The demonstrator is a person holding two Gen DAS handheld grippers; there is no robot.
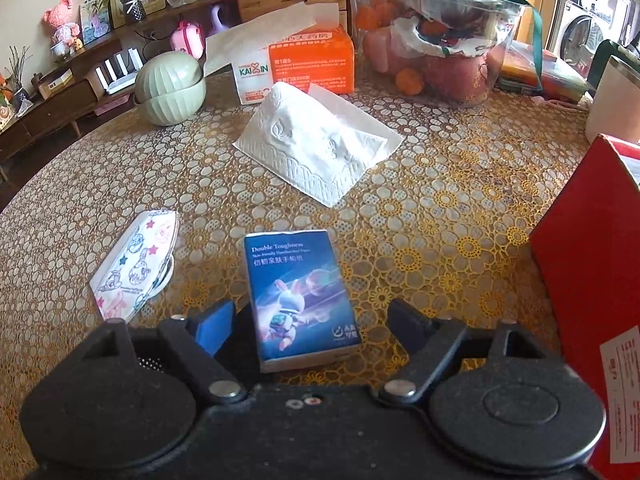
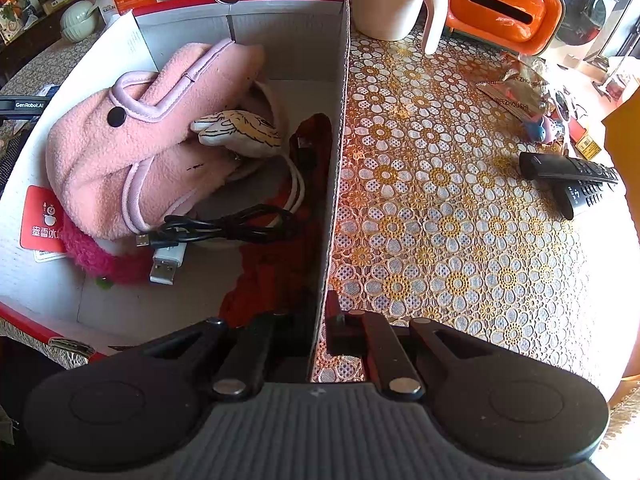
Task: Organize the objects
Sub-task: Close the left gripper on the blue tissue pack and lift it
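The left gripper has its fingers wide apart, one on each side of the tissue pack, not touching it. The pack lies flat on the table, between a mask and the red box. The right gripper pinches the box wall tight. Pink cloth and cables lie inside the box.

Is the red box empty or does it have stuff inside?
Not empty. The red box holds a pink fleece, black cable and other bits.
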